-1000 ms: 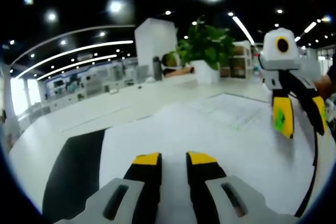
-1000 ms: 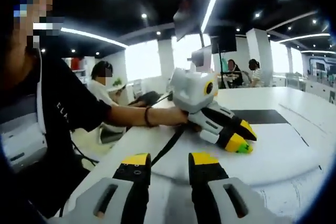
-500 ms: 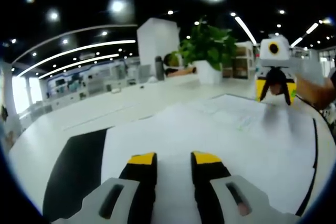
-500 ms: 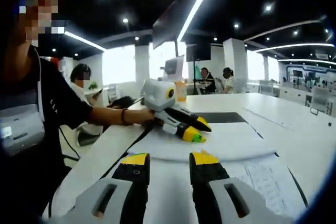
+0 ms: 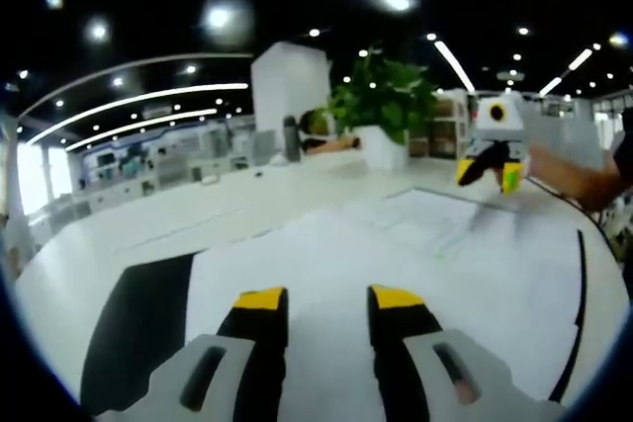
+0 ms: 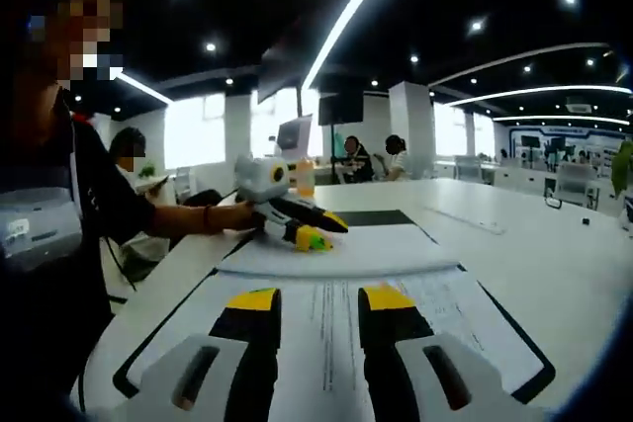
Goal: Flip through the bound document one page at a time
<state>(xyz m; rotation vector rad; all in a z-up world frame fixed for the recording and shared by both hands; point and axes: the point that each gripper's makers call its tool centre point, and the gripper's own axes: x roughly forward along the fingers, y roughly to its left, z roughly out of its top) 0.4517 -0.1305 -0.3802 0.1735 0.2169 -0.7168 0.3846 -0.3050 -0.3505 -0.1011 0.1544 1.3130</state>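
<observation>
Each handheld tool, the left gripper (image 6: 315, 232) and the right gripper (image 5: 489, 167), is seen to be built of a pale grey body, black jaws capped in yellow and a green fingertip pad, while a black short-sleeved shirt (image 6: 74, 207) and a dark wristband (image 6: 207, 217) are worn.
</observation>
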